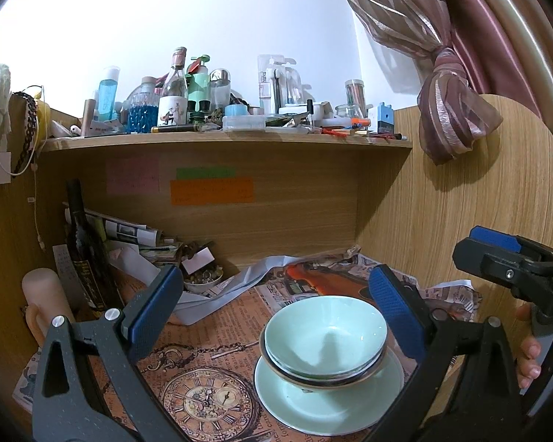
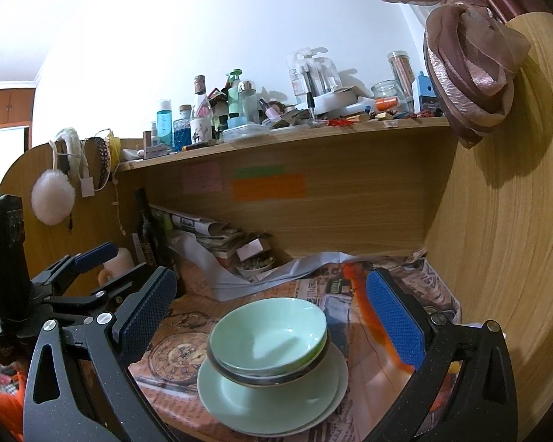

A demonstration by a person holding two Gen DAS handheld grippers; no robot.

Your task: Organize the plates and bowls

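bowls nested upright on plates, mouths up

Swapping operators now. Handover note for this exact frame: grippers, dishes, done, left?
Left gripper: open, empty, above the desk.
Right gripper: open, empty, beside it.
Dishes: green bowls nested together, sitting on the green plates, all one stack on the newspaper-covered desk.
Done: bowls and plates look stacked.
Left: probably nothing but a check; the top bowl sits slightly off-centre. A small bowl of bits stands at the back, untouched.
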